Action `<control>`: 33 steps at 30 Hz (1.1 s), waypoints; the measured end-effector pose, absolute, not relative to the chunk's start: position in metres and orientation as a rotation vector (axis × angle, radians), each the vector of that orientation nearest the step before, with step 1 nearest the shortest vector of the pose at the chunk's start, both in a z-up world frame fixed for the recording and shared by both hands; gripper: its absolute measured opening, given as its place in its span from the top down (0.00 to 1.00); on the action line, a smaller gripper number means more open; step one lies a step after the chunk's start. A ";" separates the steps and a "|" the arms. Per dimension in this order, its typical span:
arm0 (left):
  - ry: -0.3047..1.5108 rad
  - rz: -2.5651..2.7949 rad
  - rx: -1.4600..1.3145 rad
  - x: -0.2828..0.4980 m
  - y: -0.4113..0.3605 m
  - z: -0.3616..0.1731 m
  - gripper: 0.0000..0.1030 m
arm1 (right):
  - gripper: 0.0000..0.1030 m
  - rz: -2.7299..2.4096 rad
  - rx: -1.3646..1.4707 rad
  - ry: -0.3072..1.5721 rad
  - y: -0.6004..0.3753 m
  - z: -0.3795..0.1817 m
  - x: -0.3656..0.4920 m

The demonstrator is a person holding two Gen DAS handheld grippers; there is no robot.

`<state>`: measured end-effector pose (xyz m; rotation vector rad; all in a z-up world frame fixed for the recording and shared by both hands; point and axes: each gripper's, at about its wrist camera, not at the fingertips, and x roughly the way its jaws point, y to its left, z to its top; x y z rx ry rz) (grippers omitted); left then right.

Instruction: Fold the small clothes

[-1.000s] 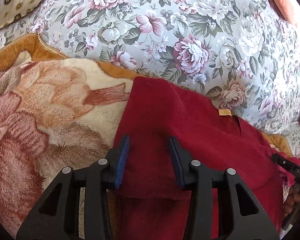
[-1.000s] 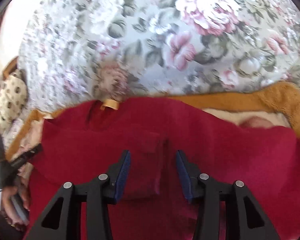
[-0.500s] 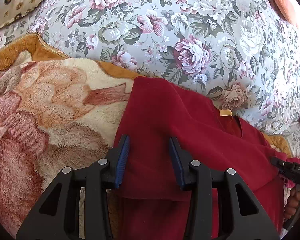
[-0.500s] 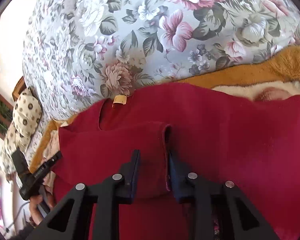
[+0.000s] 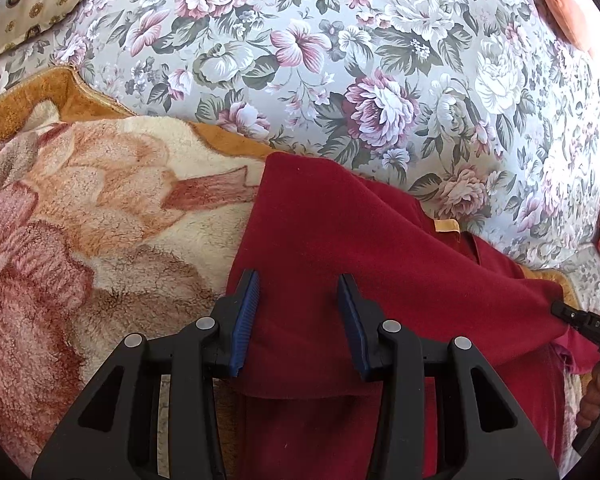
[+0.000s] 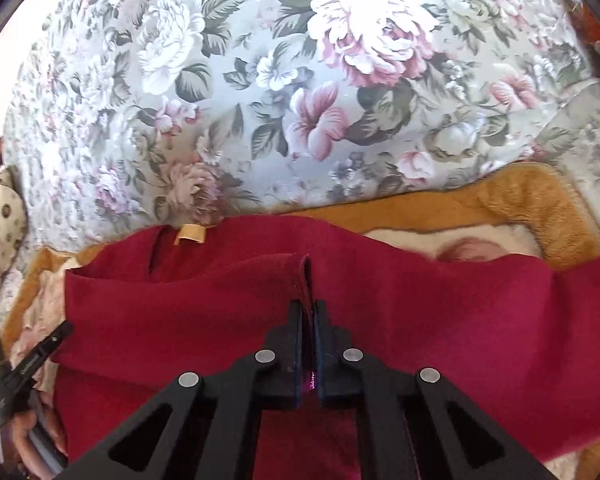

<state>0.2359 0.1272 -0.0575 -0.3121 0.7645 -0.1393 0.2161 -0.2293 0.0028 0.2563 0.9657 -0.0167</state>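
A dark red shirt (image 5: pixel 340 240) with a yellow neck label (image 5: pixel 446 225) lies on a fleece blanket, one side folded over its body. My left gripper (image 5: pixel 300 312) hovers over that folded part with its jaws apart; the cloth lies flat between the blue pads and is not pinched. In the right wrist view my right gripper (image 6: pixel 308 308) is shut on a raised fold edge of the red shirt (image 6: pixel 420 312), which stands up as a ridge between the pads. The right gripper's tip (image 5: pixel 584 320) shows at the shirt's right edge, the left gripper's tip (image 6: pixel 40 356) at its left edge.
The cream and rust fleece blanket (image 5: pixel 100 220) with an orange border lies under the shirt. A floral bedspread (image 5: pixel 340 60) rises behind it. A cream patterned pillow (image 5: pixel 32 0) sits far left. A hand (image 5: pixel 596 396) holds the right gripper's handle.
The right gripper's jaws closed on the shirt's folded edge and the fold now rises between them. The left gripper and the cloth under it stayed still.
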 end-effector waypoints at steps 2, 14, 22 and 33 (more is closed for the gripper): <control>0.764 -0.144 -0.313 0.236 0.127 -0.057 0.62 | 0.96 -0.035 0.242 0.968 -0.228 0.006 0.215; 0.769 -0.213 -0.243 0.268 0.113 -0.009 0.44 | 0.96 -0.068 0.277 1.042 -0.243 -0.026 0.209; 0.957 -0.136 -0.044 0.318 0.082 -0.053 0.42 | 0.97 -0.039 0.303 1.019 -0.246 -0.032 0.205; 0.830 -0.176 -0.196 0.228 0.067 0.003 0.23 | 0.86 -0.063 0.151 0.817 -0.232 0.013 0.171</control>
